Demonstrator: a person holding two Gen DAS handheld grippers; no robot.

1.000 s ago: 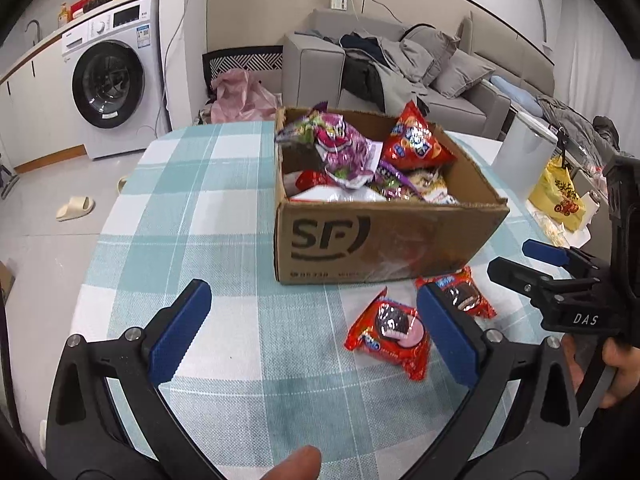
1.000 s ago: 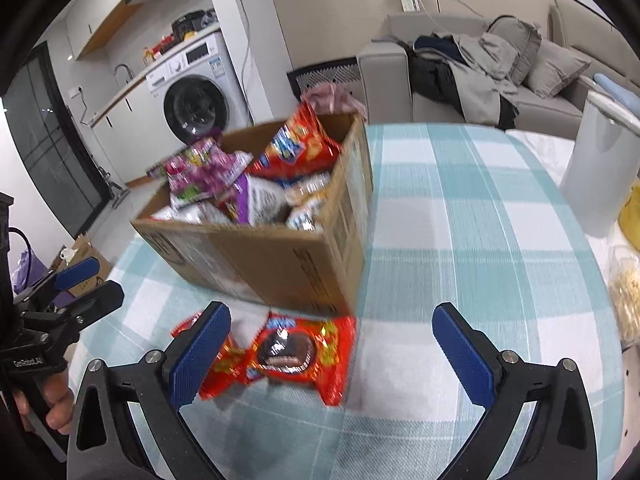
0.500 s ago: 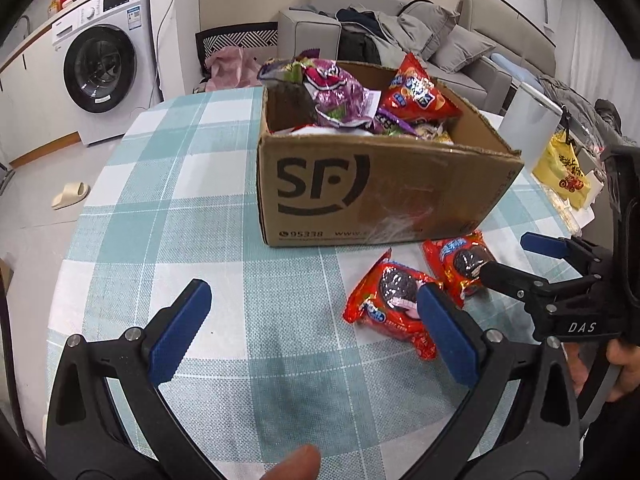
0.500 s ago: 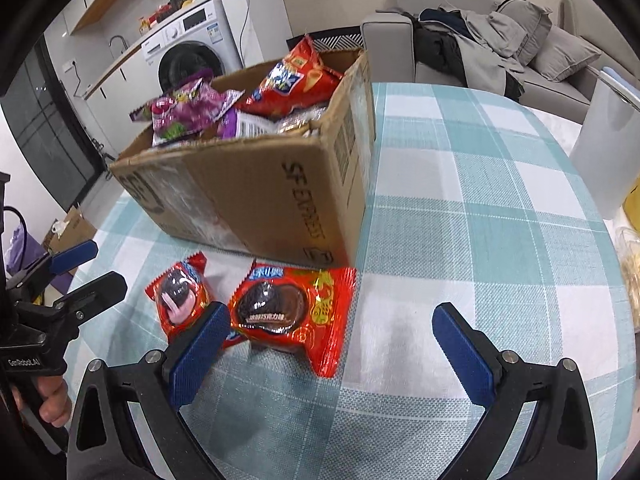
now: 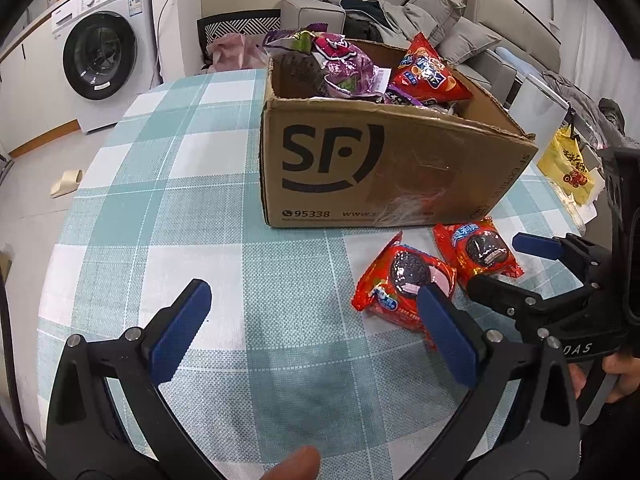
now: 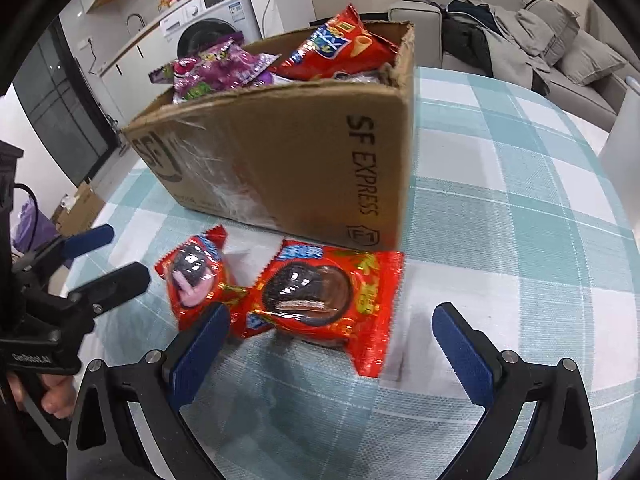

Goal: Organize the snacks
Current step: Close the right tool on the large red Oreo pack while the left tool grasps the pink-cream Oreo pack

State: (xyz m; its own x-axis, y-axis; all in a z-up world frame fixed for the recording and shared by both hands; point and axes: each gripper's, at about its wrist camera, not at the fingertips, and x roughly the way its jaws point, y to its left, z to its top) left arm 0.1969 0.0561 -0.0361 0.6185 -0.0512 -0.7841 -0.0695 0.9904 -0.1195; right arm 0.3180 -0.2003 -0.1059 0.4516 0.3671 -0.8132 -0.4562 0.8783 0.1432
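Nearest: right tool point(image 6: 330, 346) wide apart, nothing between its blue pads, low over the checked counter point(image 6: 500, 248). Left tool point(image 5: 312, 332) likewise wide and holding nothing.

Just ahead of the right tool: larger red cookie packet point(image 6: 320, 296) lying flat, roughly centred in the gap, its left end overlapping or touching the smaller red cookie packet point(image 6: 196, 276). Cannot tell which lies on top. From the left wrist view the smaller packet point(image 5: 404, 280) sits just beyond the left tool's right pad, off centre.

Behind both: cardboard box point(image 6: 288, 168), open-topped, already heaped with a purple bag point(image 6: 216, 68) and a red chip bag point(image 6: 336, 48). Packets lie just beside its front wall.

Judgement: step in hand is a right-tool pick of the larger packet, for the box.
- Come down until the pads straddle the packet body, not the crimped edge
- Close gently; the contents look likely to crush
- Lift straight so the neighbour is not dragged
- Drop into a gap between bags; the heap looks liable to shed
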